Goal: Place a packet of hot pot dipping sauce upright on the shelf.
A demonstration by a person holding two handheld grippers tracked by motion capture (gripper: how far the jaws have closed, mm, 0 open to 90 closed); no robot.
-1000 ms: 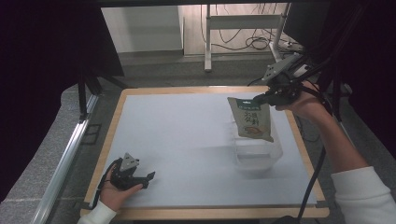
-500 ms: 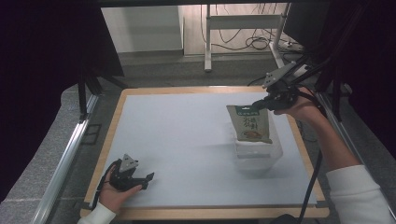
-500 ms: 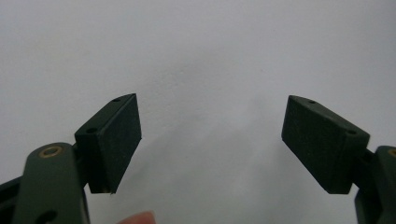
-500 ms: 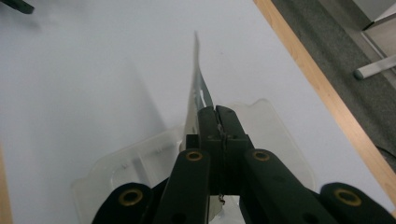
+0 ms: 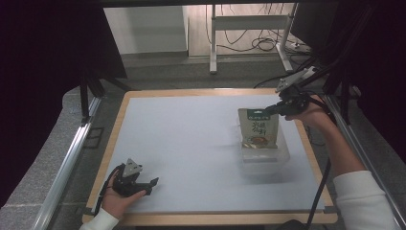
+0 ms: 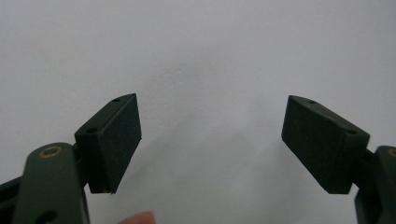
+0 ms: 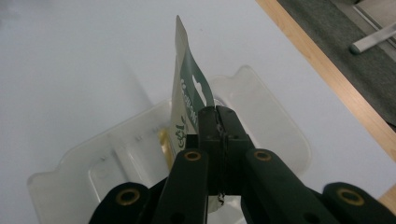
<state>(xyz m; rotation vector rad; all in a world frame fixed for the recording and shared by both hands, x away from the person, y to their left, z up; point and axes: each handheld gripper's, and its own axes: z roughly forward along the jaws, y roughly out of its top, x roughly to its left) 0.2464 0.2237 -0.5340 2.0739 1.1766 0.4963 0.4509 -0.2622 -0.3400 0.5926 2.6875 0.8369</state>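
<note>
While the right hand-held gripper [image 5: 276,109] pinches its top edge, the green-and-cream pouch [image 5: 259,128] hangs upright.

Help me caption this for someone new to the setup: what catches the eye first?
The green-topped food pouch stands out, pinched at its top edge by the shut right gripper and hanging upright into the clear plastic container at the right of the white table. At the near left corner, the left gripper rests on the table, jaws wide open with nothing between them.
</note>
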